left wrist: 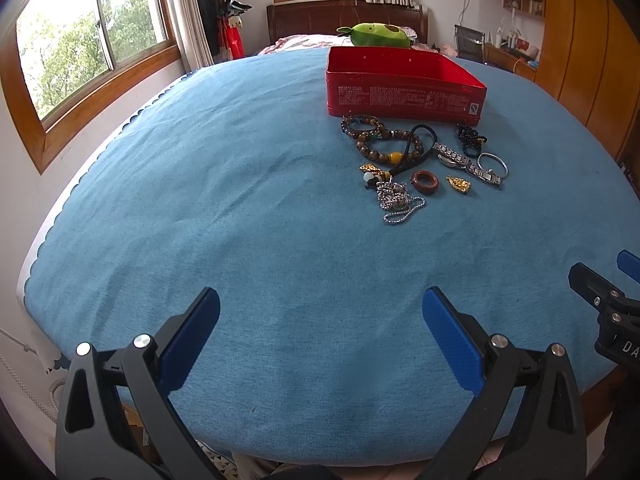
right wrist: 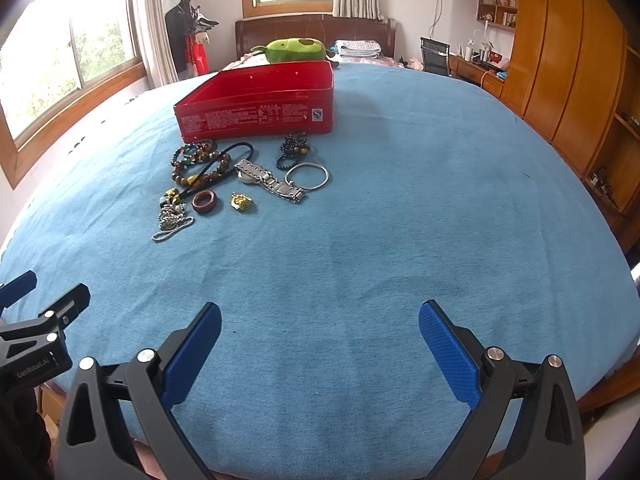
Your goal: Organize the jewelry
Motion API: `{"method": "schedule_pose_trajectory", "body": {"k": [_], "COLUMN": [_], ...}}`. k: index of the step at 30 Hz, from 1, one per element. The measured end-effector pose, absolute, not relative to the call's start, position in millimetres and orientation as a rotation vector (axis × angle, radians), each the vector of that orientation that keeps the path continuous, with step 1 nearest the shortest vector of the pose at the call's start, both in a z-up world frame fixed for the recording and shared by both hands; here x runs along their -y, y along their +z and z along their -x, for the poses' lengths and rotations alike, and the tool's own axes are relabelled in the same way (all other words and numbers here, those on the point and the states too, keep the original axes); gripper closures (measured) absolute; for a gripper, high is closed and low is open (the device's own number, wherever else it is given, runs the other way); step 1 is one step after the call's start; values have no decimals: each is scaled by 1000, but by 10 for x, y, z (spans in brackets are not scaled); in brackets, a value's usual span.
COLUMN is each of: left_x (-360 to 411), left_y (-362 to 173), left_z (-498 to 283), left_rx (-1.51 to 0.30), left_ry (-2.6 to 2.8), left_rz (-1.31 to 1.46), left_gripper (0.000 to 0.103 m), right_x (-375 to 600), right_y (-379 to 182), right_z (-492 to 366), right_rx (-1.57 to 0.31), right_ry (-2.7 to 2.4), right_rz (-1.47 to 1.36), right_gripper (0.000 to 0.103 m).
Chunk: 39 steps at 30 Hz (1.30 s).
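An open red tin box (left wrist: 404, 94) (right wrist: 256, 114) stands on the blue cloth. In front of it lies a loose cluster of jewelry: brown bead bracelets (left wrist: 384, 140) (right wrist: 200, 166), a metal watch (left wrist: 466, 162) (right wrist: 268, 180), a silver bangle (left wrist: 494, 164) (right wrist: 307, 176), a dark bead string (left wrist: 470, 138) (right wrist: 294, 148), a brown ring (left wrist: 425, 182) (right wrist: 205, 202), a gold charm (left wrist: 459, 184) (right wrist: 241, 202) and a silver chain (left wrist: 398, 200) (right wrist: 172, 220). My left gripper (left wrist: 320, 312) and right gripper (right wrist: 320, 320) are both open and empty, well short of the jewelry.
The blue cloth (left wrist: 240, 220) covers a round table; its near edge lies just under my grippers. Behind it are a bed with a green plush toy (left wrist: 376, 34), windows on the left and a wooden wardrobe (right wrist: 568, 60) on the right.
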State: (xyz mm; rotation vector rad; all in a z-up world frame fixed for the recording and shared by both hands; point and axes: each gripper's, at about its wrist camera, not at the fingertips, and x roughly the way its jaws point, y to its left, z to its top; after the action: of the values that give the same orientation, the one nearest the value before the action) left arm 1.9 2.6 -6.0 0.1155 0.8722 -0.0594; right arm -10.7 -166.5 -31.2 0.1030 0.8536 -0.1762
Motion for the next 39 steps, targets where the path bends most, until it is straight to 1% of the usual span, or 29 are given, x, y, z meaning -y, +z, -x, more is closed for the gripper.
{"method": "schedule_pose_trajectory", "body": {"k": [17, 24, 33, 39], "left_x": [-35, -191, -341, -333], "left_y": [-80, -145, -238, -125], "left_z": [-53, -185, -509, -829], "left_rx": [-894, -940, -1025, -1009], "left_ry": [-64, -151, -207, -197], "left_rz": [-114, -2, 72, 56], "left_gripper": [3, 3, 3, 4], "right_x": [1688, 1791, 2015, 2167], "right_y": [-322, -350, -291, -193], "right_z": [68, -33, -334, -721], "right_rx": [-853, -847, -845, -846], "right_ry": [-141, -84, 6, 34], "right_rz": [-121, -165, -221, -232], "right_gripper": [4, 4, 4, 13]}}
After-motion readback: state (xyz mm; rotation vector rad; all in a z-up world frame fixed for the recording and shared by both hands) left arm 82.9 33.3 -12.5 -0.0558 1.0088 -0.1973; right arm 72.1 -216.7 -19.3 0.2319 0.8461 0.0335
